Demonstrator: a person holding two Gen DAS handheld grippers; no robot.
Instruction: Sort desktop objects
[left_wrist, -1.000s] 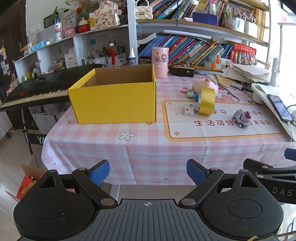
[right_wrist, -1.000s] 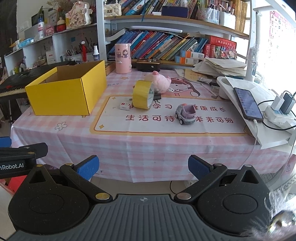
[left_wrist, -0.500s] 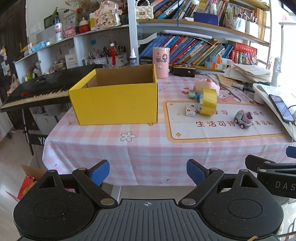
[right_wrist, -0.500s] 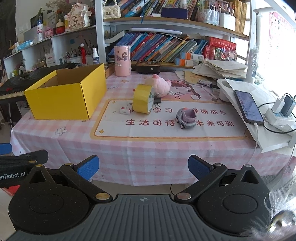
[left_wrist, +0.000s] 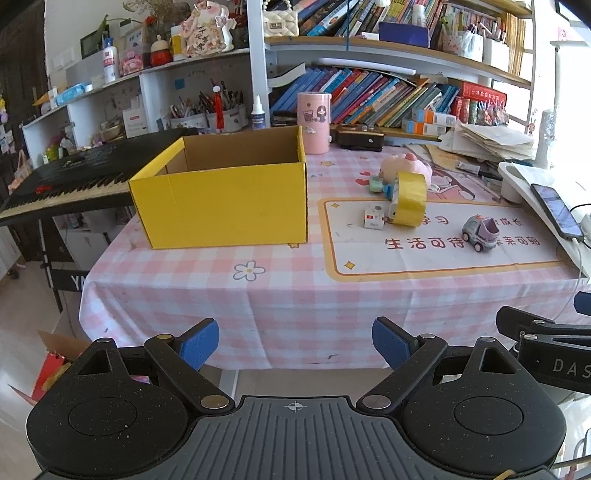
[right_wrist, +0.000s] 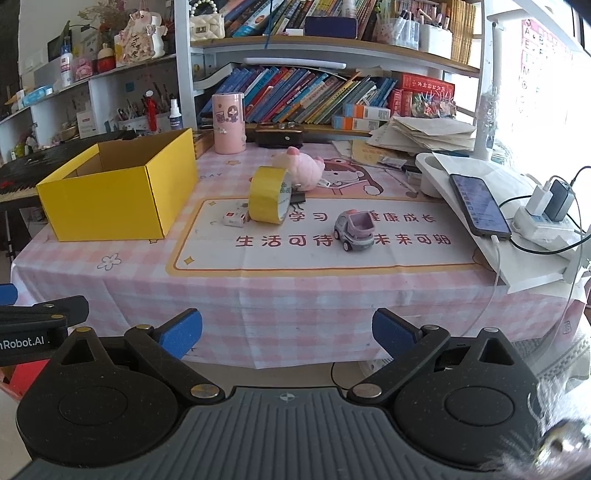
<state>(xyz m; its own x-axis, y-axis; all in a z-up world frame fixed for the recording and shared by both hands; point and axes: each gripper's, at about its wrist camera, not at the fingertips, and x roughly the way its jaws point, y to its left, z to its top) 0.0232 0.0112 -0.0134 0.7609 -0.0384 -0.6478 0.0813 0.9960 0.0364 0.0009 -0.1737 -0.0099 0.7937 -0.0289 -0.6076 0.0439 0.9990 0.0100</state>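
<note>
An open yellow cardboard box (left_wrist: 225, 201) (right_wrist: 118, 199) stands on the pink checked table, left of a printed mat. On the mat lie a yellow tape roll (left_wrist: 408, 199) (right_wrist: 267, 199) on edge, a small white cube (left_wrist: 373, 218) (right_wrist: 234, 218), a grey-purple toy car (left_wrist: 480, 232) (right_wrist: 354, 230) and a pink plush pig (left_wrist: 404, 166) (right_wrist: 303, 168). My left gripper (left_wrist: 295, 345) and right gripper (right_wrist: 286, 338) are both open and empty, held in front of the table's front edge, below its top.
A pink cylinder cup (right_wrist: 229, 123) and a dark case (right_wrist: 280, 134) stand at the back. A phone (right_wrist: 478, 205) on a white stand, a charger and cables lie at the right. A keyboard piano (left_wrist: 74, 177) is left of the table. Bookshelves rise behind.
Both grippers have risen a little and the table top shows from slightly higher. Nothing on the table has moved. Both grippers stay open.
</note>
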